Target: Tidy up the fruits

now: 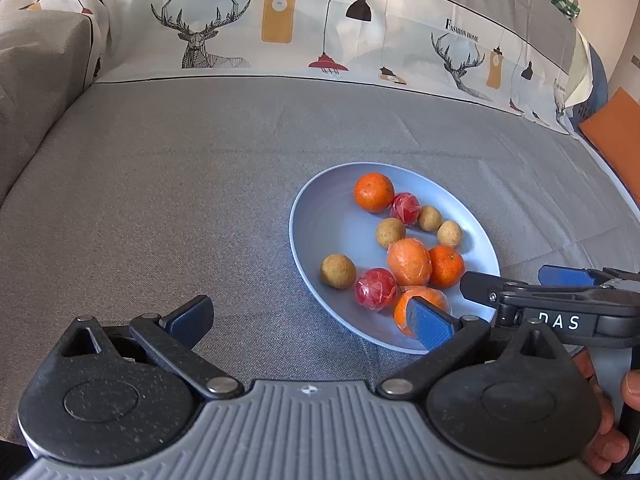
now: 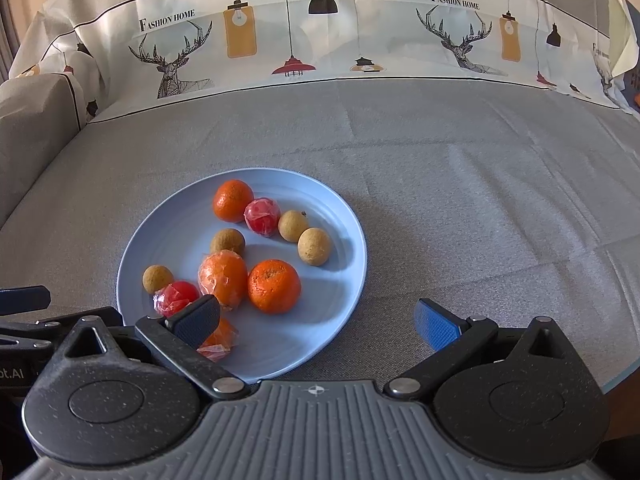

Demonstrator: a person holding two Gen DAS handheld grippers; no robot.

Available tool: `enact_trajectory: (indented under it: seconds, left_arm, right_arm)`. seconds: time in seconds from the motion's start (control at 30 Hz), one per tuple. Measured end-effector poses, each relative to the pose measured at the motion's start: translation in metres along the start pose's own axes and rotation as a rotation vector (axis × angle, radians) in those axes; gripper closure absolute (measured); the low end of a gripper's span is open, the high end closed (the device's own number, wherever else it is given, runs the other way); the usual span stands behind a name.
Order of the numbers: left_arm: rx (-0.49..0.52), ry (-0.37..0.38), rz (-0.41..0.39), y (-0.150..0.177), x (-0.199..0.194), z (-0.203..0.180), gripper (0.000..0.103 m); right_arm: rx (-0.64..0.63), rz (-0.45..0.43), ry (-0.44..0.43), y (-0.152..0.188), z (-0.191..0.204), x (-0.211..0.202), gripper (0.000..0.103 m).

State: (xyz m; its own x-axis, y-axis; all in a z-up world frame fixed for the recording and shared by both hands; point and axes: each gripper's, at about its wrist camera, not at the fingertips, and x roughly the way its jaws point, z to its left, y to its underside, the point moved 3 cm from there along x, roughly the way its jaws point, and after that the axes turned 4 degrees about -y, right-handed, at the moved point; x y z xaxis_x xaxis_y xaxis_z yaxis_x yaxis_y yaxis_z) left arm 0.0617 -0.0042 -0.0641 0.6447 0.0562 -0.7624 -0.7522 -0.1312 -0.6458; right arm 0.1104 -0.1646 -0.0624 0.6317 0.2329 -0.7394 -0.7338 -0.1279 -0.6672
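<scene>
Under my claws lies a grey woven cloth surface (image 2: 440, 184), and directly on it sits one pale blue plate (image 2: 344, 240) of fruit, with a printed deer-and-lamp fabric (image 2: 360, 40) draped along its far edge.

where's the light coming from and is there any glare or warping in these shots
Right wrist view: shadows fall right of the fruit on the blue plate, so the light comes from the left; the wrapped orange shows film glare. Left wrist view: the wrapped red fruit glints. Both views: fisheye bends the printed cloth band; corners are vignetted.
</scene>
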Motion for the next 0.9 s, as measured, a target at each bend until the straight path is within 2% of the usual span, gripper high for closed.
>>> enact_trajectory:
  seconds: [0.43, 0.67, 0.9]
  left_arm:
    - [-0.013, 0.014, 0.004, -0.002, 0.003, 0.002, 0.001]
    - [0.013, 0.028, -0.051, -0.005, 0.000, -0.001, 0.000]
    - [0.016, 0.045, -0.063, -0.010, 0.002, -0.001, 0.000]
  right_arm:
    - [0.003, 0.000, -0.005, -0.004, 0.001, 0.004, 0.001]
    - [0.042, -0.058, 0.013, -0.013, -0.006, -0.002, 0.001]
    - [0.094, -0.088, 0.022, -0.020, -0.015, -0.004, 0.001]
